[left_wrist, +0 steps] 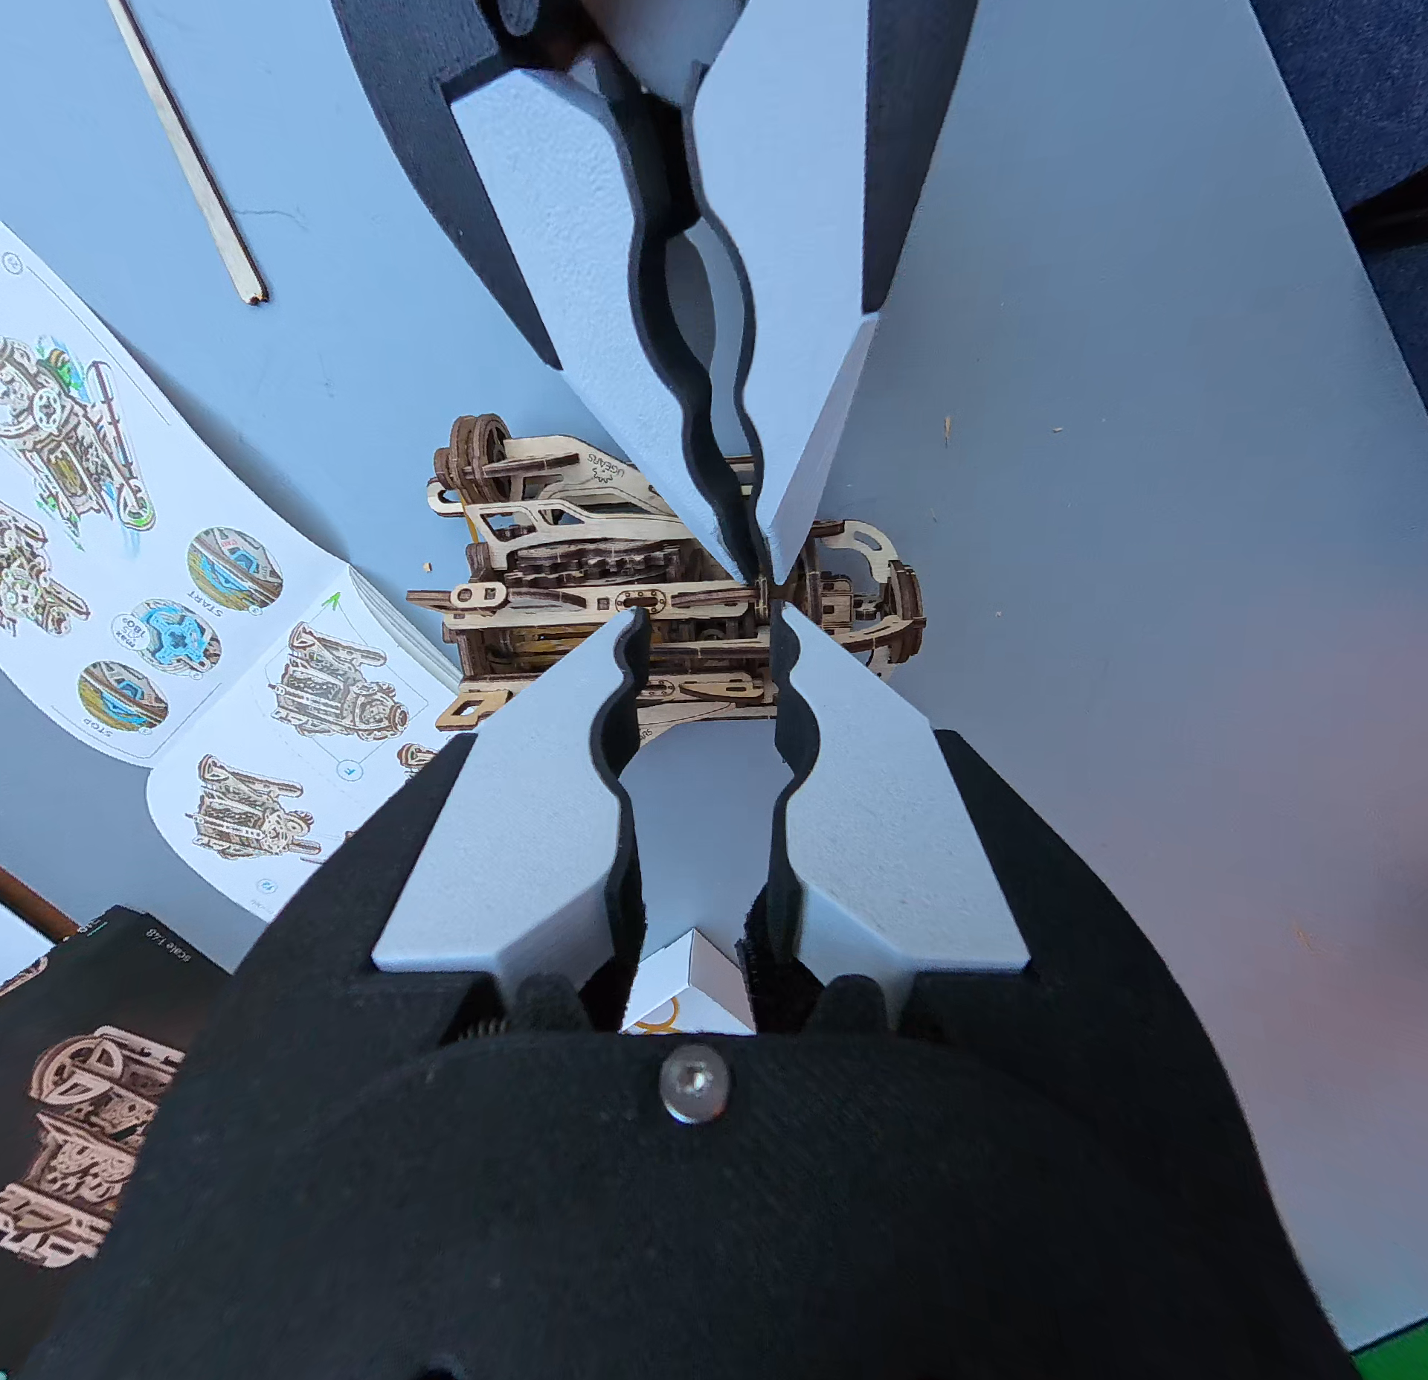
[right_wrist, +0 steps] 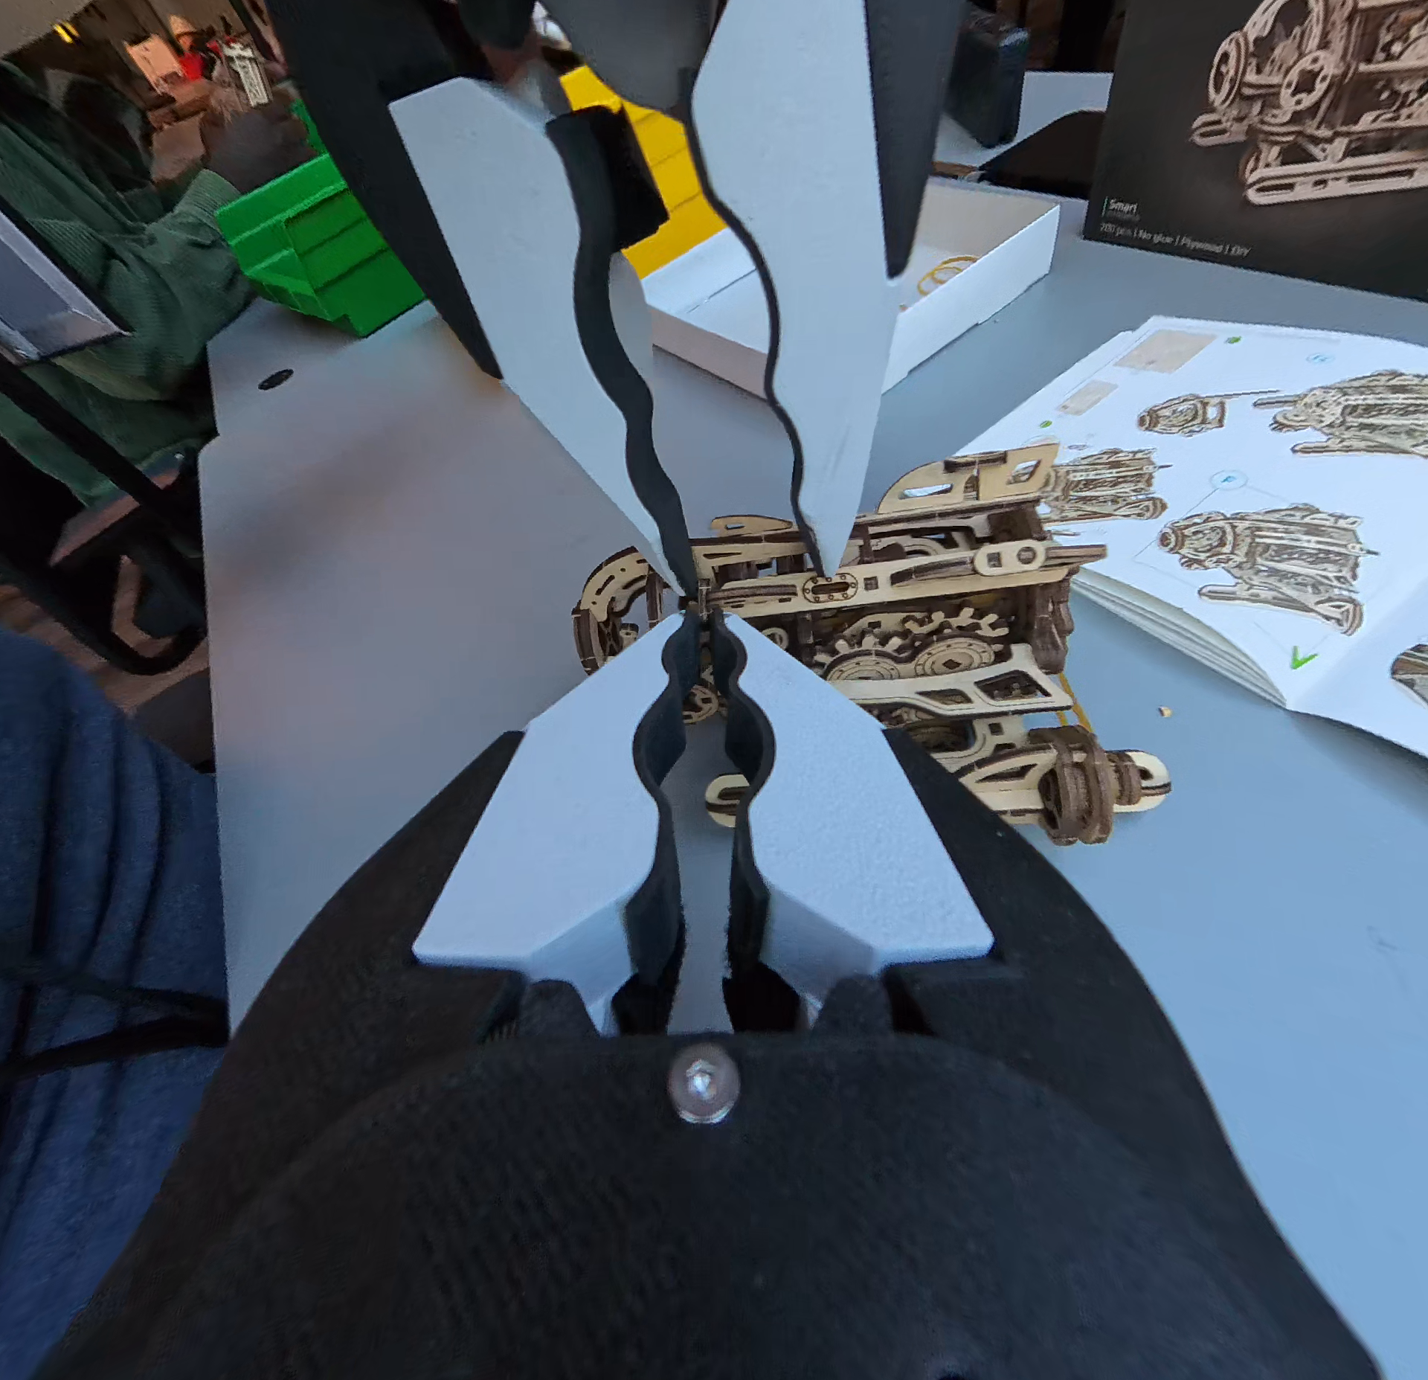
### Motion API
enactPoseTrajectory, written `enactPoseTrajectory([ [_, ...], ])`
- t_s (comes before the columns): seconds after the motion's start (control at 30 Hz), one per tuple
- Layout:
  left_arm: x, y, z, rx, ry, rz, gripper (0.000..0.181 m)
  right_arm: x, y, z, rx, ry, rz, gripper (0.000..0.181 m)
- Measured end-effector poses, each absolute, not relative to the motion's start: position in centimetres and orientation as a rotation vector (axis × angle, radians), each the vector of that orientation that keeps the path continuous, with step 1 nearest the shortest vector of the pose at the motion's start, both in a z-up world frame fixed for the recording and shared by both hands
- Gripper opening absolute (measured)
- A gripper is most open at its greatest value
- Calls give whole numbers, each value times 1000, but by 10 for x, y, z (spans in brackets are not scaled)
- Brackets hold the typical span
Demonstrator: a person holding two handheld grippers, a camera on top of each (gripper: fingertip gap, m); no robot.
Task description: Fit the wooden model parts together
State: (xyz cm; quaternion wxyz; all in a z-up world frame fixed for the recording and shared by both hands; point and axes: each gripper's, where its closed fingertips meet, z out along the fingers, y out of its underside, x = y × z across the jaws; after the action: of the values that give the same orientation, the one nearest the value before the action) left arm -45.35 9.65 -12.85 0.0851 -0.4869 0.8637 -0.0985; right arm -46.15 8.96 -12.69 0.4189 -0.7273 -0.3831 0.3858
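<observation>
A wooden gear model (left_wrist: pixel 587 570) lies on its side on the grey table (left_wrist: pixel 1082 493); it also shows in the right wrist view (right_wrist: pixel 927 632). My left gripper (left_wrist: pixel 707 620) is open, its tips resting against the model's long side bar next to an oval slot (left_wrist: pixel 641 599). It reaches in from above in the right wrist view (right_wrist: pixel 751 574). My right gripper (right_wrist: pixel 705 624) is shut on a small wooden pin (right_wrist: pixel 703 597) at the model's side bar. In the left wrist view it comes in from above (left_wrist: pixel 756 570), tip to tip with the left gripper.
An open instruction booklet (left_wrist: pixel 232 647) (right_wrist: pixel 1236 531) lies beside the model. A black product box (right_wrist: pixel 1275 106) (left_wrist: pixel 77 1072), a white tray (right_wrist: pixel 966 261), green bins (right_wrist: pixel 309 245) and a loose wooden strip (left_wrist: pixel 185 145) stand around. The table edge (right_wrist: pixel 212 647) is to the left.
</observation>
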Motion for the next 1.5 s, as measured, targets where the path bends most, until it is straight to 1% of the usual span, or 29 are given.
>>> enactPoseTrajectory([
  [0.33,-453,95,-128,-1459,2541,-333,25,-460,91,-126,-1775,-1002,863,1],
  [0.5,-450,97,-127,-1433,2516,-320,29,-458,92,-125,-1767,-992,869,1],
  [0.57,-449,95,-127,-1423,2518,-345,25,-457,92,-125,-1766,-991,869,1],
  [0.63,-449,95,-127,-1416,2523,-364,24,-458,92,-125,-1765,-996,870,1],
  [1.03,-450,92,-129,-1339,2578,-395,22,-459,90,-127,-1765,-1010,868,1],
  [1.5,-449,93,-129,-1409,2510,-477,22,-458,90,-127,-1767,-993,898,1],
])
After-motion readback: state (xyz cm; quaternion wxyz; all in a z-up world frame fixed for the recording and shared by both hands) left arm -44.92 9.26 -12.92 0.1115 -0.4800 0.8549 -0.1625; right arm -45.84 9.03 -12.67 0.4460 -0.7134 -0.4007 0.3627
